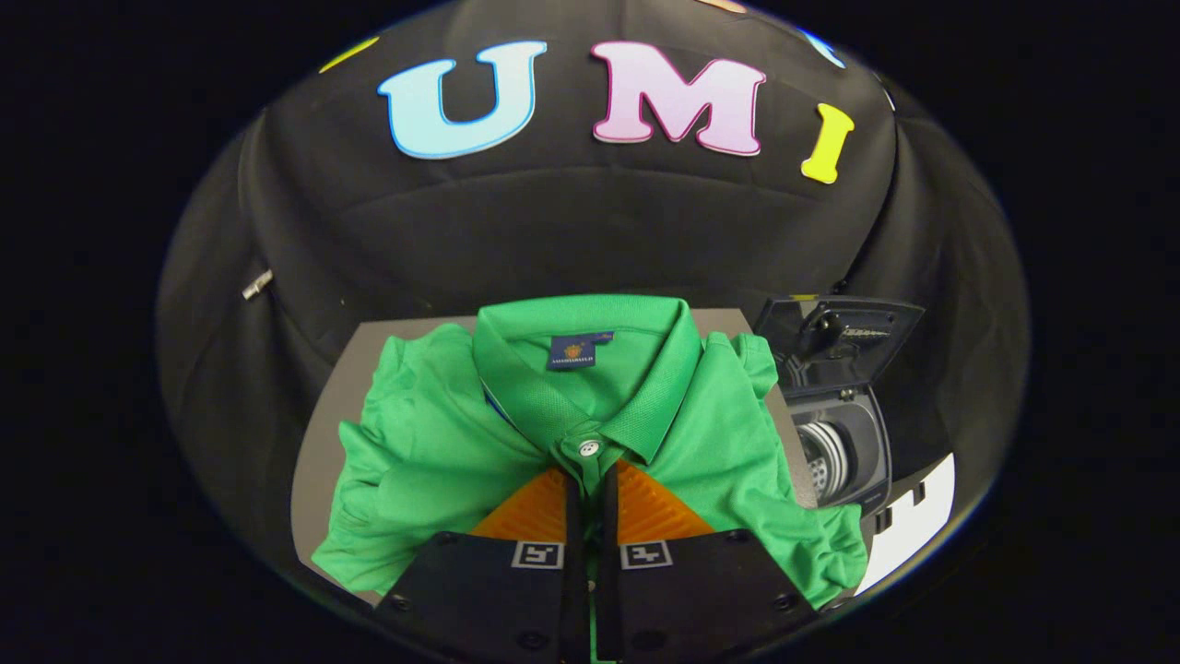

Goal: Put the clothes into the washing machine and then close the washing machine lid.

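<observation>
A green polo shirt [433, 452] lies folded on a grey table [318, 461], collar away from me, with a white button just ahead of my fingers. My gripper [590, 475] sits low over the shirt's front, its two fingers nearly together with a thin fold of the green placket pinched between them. To the right of the shirt stands a small toy washing machine [867, 461]. Its dark lid [843, 337] is tipped up and back, and the ribbed drum [823, 456] shows inside the opening.
The booth's black cloth wall closes in behind and on both sides of the table. A white sheet [913, 526] lies below the washing machine at the right. The shirt covers most of the table's top.
</observation>
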`<state>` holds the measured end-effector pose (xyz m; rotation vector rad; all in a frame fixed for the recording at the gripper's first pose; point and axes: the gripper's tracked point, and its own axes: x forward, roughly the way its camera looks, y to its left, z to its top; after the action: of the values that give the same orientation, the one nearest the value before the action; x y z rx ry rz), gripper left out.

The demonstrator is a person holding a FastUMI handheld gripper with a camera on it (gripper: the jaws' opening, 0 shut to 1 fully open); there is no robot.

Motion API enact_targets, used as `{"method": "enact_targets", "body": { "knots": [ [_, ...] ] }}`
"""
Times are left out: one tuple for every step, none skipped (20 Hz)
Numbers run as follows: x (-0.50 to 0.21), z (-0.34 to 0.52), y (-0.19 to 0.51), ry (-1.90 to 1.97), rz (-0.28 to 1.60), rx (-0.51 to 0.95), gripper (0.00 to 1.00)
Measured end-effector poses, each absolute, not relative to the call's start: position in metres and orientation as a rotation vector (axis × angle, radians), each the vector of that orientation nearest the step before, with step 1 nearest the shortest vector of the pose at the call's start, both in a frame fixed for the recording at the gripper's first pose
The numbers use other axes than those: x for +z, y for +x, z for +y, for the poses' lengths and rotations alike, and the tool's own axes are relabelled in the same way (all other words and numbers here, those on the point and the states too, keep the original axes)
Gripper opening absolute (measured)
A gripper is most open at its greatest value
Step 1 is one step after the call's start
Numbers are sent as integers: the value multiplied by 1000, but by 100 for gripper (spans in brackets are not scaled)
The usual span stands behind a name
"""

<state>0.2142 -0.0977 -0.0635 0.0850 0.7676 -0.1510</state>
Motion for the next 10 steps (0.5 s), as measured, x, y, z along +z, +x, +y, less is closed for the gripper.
{"method": "enact_targets", "body": {
  "knots": [
    [-56,-97,214,115,725,-147,8],
    [-50,-98,214,130,701,-149,8],
    [-44,-99,215,120,673,-147,8],
    [-40,-101,214,87,664,-153,8],
    [-35,-102,214,59,639,-155,8],
    [-29,-99,215,49,614,-155,8],
    [-23,-95,215,41,591,-147,8],
    [-16,-97,215,22,562,-147,8],
    [-6,-102,214,-5,536,-152,8],
    [3,-106,213,-32,518,-160,8]
  ]
}}
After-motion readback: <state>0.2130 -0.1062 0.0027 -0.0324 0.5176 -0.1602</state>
